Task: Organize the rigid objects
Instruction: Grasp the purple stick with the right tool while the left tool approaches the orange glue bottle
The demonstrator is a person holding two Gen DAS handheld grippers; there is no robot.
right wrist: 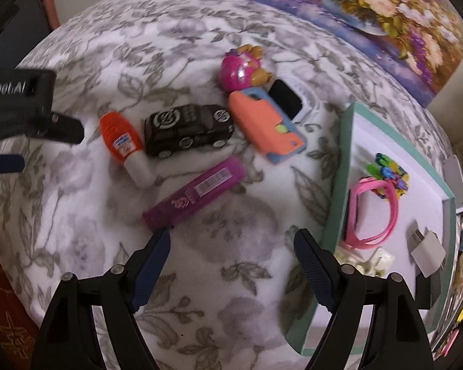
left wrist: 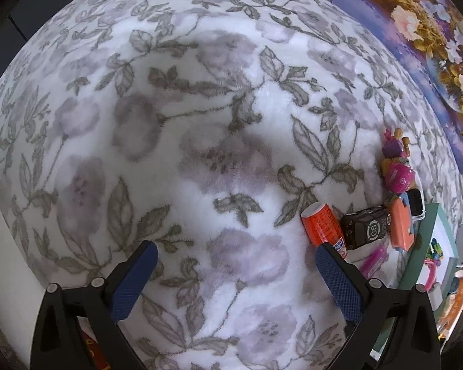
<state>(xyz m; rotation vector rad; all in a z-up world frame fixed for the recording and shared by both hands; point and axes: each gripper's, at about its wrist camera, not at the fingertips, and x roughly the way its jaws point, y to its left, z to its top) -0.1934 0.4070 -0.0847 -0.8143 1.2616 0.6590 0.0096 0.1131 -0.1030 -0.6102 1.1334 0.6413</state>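
Observation:
On the flowered blanket lie an orange-capped glue bottle (right wrist: 125,148), a black toy car (right wrist: 186,129), a purple tube (right wrist: 194,192), an orange-and-blue case (right wrist: 264,125) over a black phone (right wrist: 285,98), and a pink toy figure (right wrist: 242,69). A teal-rimmed box lid (right wrist: 333,191) at the right holds a pink band (right wrist: 372,212), coloured clips (right wrist: 389,172) and a white plug (right wrist: 427,251). My right gripper (right wrist: 231,246) stands open just below the purple tube. My left gripper (left wrist: 236,257) is open over bare blanket, left of the glue bottle (left wrist: 322,223) and the car (left wrist: 365,226).
A flower painting (right wrist: 370,9) leans along the far right side. A red patterned mat (right wrist: 3,308) shows at the lower left beyond the blanket's edge. The blanket's left half (left wrist: 139,123) carries nothing. Clutter lies beyond the box lid at the right edge.

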